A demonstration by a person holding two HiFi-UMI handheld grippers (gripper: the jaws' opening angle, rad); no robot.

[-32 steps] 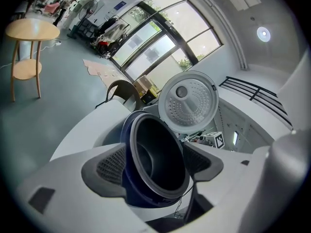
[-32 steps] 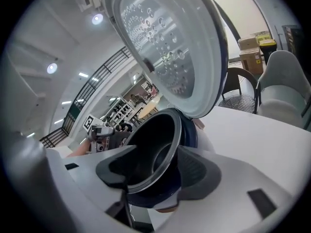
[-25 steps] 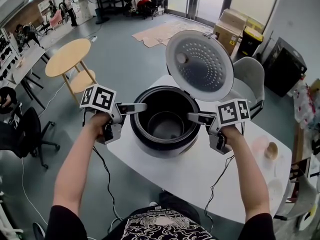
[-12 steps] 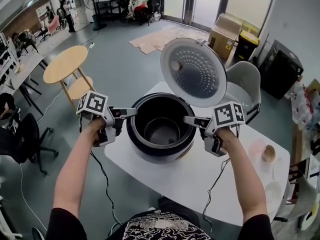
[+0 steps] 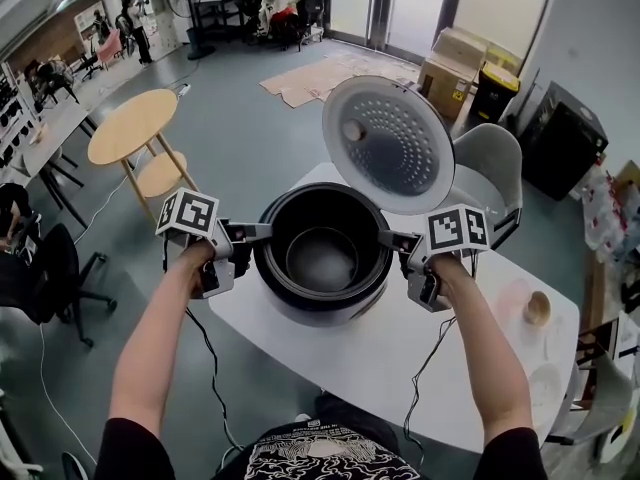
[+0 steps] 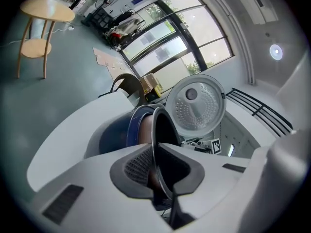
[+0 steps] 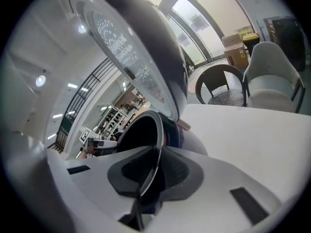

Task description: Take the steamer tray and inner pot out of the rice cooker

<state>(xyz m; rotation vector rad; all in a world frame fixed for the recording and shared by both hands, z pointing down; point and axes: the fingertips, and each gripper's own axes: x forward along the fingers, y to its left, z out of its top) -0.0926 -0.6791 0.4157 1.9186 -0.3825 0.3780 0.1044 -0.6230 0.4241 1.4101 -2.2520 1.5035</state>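
Item: rice cooker (image 5: pixel 322 306), centre frame on my white worktop (image 5: pixel 400 358), lid (image 5: pixel 395 143) raised. Inner pot (image 5: pixel 322 258) sits inside it.
Left gripper (image 5: pixel 262 232), centre left: fingers (image 6: pixel 138 166) closing on the pot's rim.
Right gripper (image 5: pixel 385 238), centre right: fingers (image 7: pixel 177 171) closing on the opposite rim.

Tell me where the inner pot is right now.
In the head view, the inner pot sits in the rice cooker on the white table, below the open lid; the left gripper and right gripper jaws are closing on opposite sides of its rim.
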